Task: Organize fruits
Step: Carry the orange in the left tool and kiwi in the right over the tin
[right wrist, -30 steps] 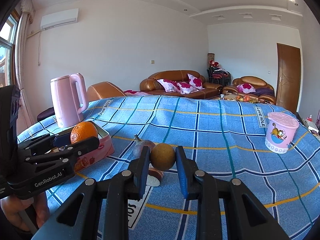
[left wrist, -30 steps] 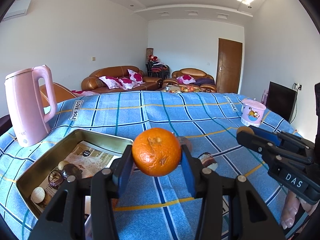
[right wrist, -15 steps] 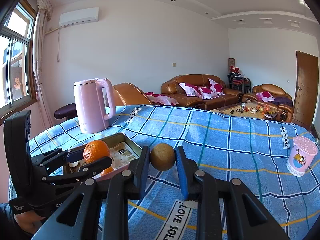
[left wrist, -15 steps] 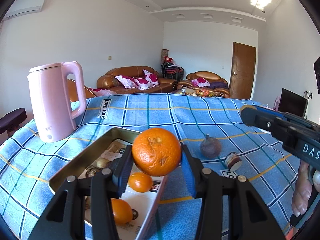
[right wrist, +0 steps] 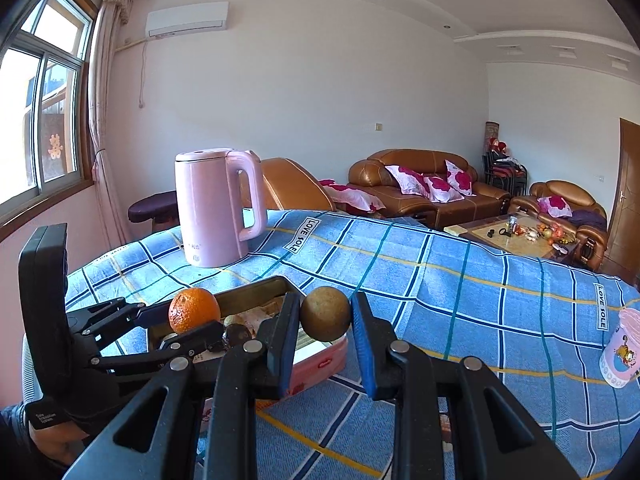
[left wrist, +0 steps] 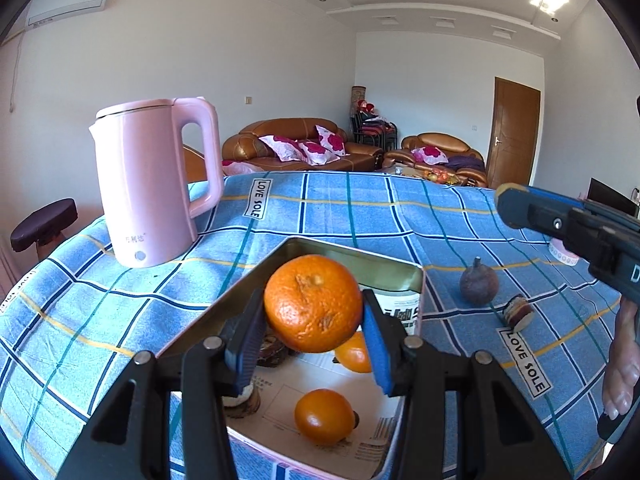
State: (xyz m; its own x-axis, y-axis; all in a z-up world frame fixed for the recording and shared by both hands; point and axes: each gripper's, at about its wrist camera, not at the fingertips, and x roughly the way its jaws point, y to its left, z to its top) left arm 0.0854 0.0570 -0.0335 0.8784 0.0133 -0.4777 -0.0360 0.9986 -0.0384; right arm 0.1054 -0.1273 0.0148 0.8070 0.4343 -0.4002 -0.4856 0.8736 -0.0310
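Observation:
My left gripper (left wrist: 313, 346) is shut on a large orange (left wrist: 313, 303) and holds it above the open metal tin (left wrist: 352, 258). Two smaller oranges (left wrist: 325, 416) and some dark fruits lie in the tin. My right gripper (right wrist: 326, 340) is shut on a round brown fruit (right wrist: 325, 313), held just right of the tin (right wrist: 256, 292). In the right wrist view my left gripper (right wrist: 192, 326) shows with the orange (right wrist: 194, 310) over the tin. My right gripper's fingers (left wrist: 532, 208) show at the right of the left wrist view.
A pink kettle (left wrist: 154, 184) stands on the blue checked tablecloth (left wrist: 360, 208) beyond the tin. A dark purple fruit (left wrist: 479, 283) and a cut fruit piece (left wrist: 517, 315) lie right of the tin. A pink cup (right wrist: 622, 348) stands far right.
Both grippers have moved left and towards the tin with their fruit. The orange now hangs over the tin's inside and the brown fruit is close to its right edge.

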